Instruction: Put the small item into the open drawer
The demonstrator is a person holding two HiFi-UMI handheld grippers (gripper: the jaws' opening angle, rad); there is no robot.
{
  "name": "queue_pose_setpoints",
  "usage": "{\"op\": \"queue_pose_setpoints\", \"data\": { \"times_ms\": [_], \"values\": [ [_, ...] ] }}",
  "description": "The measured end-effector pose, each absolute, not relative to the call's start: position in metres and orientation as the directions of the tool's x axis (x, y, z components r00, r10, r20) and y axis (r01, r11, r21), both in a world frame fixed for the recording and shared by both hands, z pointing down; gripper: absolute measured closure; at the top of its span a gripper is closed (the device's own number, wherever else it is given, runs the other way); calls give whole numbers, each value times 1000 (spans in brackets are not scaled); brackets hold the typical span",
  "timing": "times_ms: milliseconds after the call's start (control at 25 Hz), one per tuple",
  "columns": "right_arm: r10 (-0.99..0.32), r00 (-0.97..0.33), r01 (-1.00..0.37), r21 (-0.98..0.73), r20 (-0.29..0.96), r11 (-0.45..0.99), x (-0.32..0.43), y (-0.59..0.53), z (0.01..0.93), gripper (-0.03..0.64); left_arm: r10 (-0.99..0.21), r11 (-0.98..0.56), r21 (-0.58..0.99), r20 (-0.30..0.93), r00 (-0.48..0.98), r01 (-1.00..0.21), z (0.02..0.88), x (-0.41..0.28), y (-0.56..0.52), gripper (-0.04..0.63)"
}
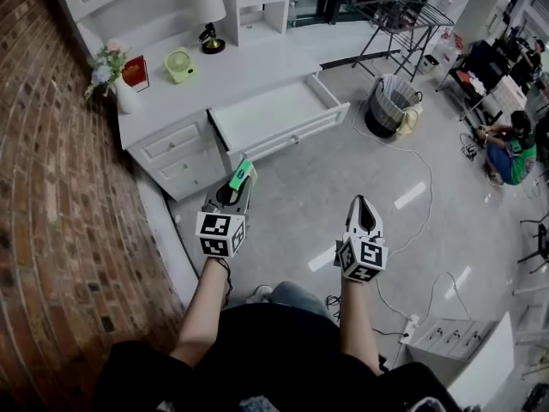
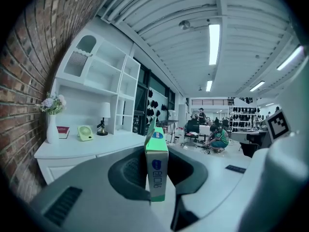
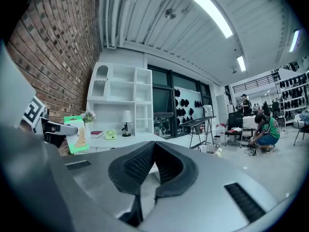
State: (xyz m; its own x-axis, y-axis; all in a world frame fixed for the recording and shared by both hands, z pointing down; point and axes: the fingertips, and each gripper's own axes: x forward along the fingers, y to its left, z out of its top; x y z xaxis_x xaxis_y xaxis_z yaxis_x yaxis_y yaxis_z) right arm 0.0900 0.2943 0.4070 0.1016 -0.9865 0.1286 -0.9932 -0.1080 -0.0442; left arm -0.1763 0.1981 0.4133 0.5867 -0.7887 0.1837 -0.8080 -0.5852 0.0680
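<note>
My left gripper [image 1: 238, 181] is shut on a small green box [image 1: 241, 175], which stands upright between the jaws in the left gripper view [image 2: 157, 170]. It hovers over the floor, just in front of the white desk's open drawer [image 1: 276, 112]. My right gripper [image 1: 364, 209] is held to the right at about the same height, its jaws closed together with nothing between them [image 3: 153, 170]. From the right gripper view the green box [image 3: 76, 134] shows at the left, held by the other gripper.
On the white desk [image 1: 244, 71] stand a flower vase [image 1: 123, 93], a red book [image 1: 135, 72], a green fan [image 1: 179, 64] and a lamp [image 1: 208, 17]. A brick wall [image 1: 51, 187] runs along the left. A laundry basket [image 1: 392, 103] and a drying rack [image 1: 399, 15] stand to the right; a person [image 1: 510, 148] crouches beyond.
</note>
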Motion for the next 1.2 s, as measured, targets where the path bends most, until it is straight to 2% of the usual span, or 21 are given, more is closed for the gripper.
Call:
{"op": "queue_pose_setpoints", "data": {
  "times_ms": [600,1200],
  "values": [
    [-979,163,-985,-36,121,-169,105,237,411,615,-762,-616,65,205,615,-785,430,-163,137,509],
    [-986,94,-994,-38,136,-100,185,25,427,615,-798,-561,67,220,561,-825,443,-90,-51,509]
  ]
}}
